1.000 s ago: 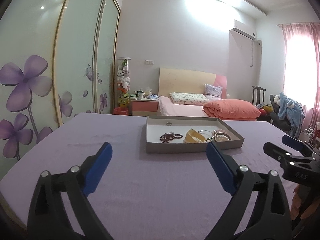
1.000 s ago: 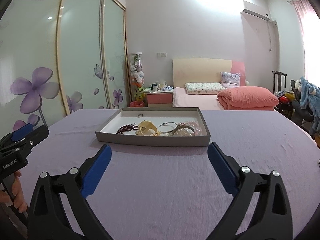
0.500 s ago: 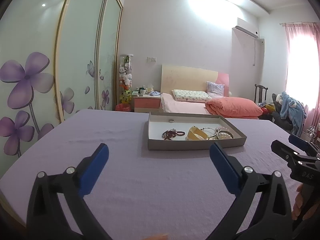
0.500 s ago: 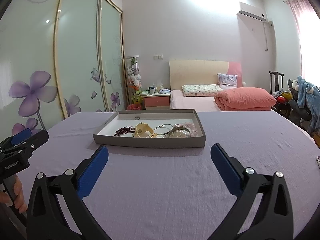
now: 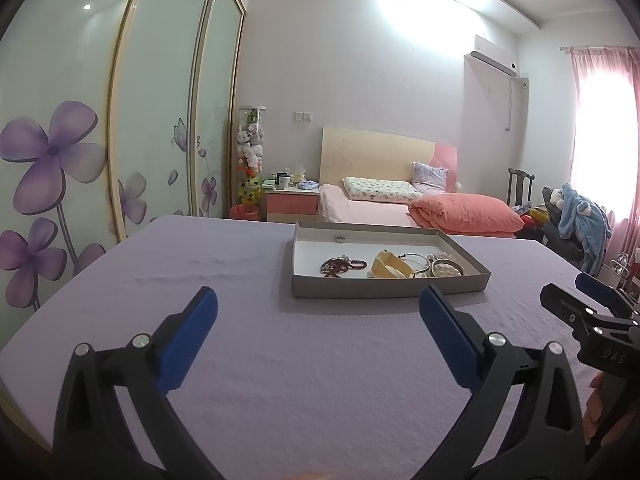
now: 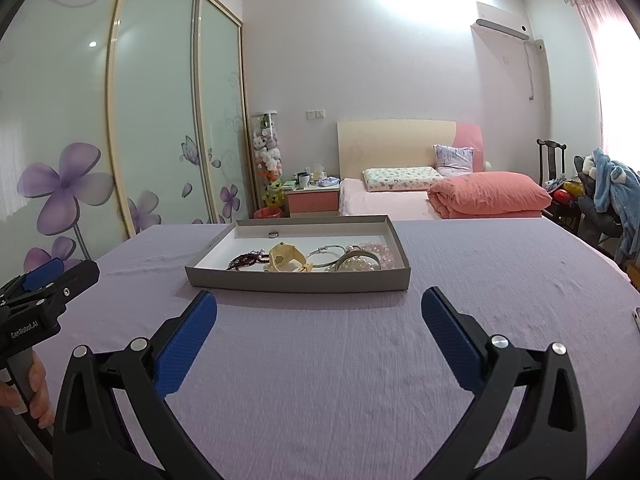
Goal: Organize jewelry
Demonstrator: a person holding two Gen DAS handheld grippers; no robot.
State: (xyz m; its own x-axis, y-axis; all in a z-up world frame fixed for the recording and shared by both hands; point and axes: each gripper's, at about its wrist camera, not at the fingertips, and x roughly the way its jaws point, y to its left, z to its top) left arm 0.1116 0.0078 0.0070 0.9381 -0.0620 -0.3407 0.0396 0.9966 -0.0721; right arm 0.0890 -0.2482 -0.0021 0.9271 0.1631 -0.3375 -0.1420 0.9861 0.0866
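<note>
The lilac worktop [image 6: 320, 360] lies bare between both grippers and the grey tray [image 6: 300, 280], with wide room on either side before its edges. Left gripper [image 5: 318, 312] and right gripper [image 6: 319, 312] hover with jaws apart, holding nothing. In the tray lie a dark bead bracelet [image 6: 246, 258], a cream watch [image 6: 286, 258], a silver bangle [image 6: 330, 250], pearls [image 6: 358, 265] and a small ring [image 6: 273, 234].

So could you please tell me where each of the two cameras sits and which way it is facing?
Left wrist: on the left hand-held gripper, facing the gray tray on the purple table; its open fingers and the right hand-held gripper show.
Right wrist: on the right hand-held gripper, facing the same tray; its open fingers and the left one show.
Shared: tray, table, bed.
</note>
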